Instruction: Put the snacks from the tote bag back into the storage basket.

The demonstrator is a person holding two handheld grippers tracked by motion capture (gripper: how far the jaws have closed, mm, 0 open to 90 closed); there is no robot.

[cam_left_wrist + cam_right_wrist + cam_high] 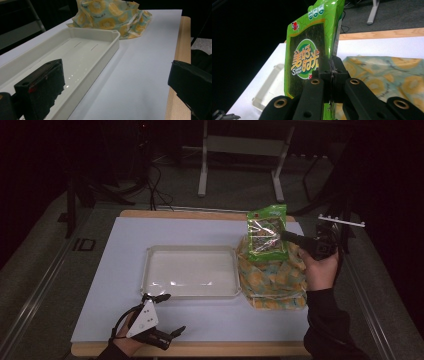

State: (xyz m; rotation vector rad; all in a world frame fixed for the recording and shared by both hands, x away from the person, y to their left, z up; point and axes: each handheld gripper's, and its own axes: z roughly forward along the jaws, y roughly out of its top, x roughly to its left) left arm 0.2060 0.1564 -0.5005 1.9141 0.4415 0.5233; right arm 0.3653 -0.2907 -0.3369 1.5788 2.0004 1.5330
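A green snack packet (266,232) hangs upright above the patterned cloth bag (272,277), and my right gripper (286,236) is shut on its edge. In the right gripper view the packet (312,47) fills the middle, pinched between the black jaws, with the gripper (332,68) closed tight on it. My left gripper (167,315) rests open near the table's front edge, just in front of the white tray (150,270). Its two jaws stand wide apart in the left gripper view, one over the tray's rim (100,65), and the gripper (115,82) holds nothing.
A white sheet (125,250) covers the wooden table (200,349). The yellow-and-teal cloth bag (112,17) lies right of the tray. Table legs and cables stand on the dark floor beyond the far edge.
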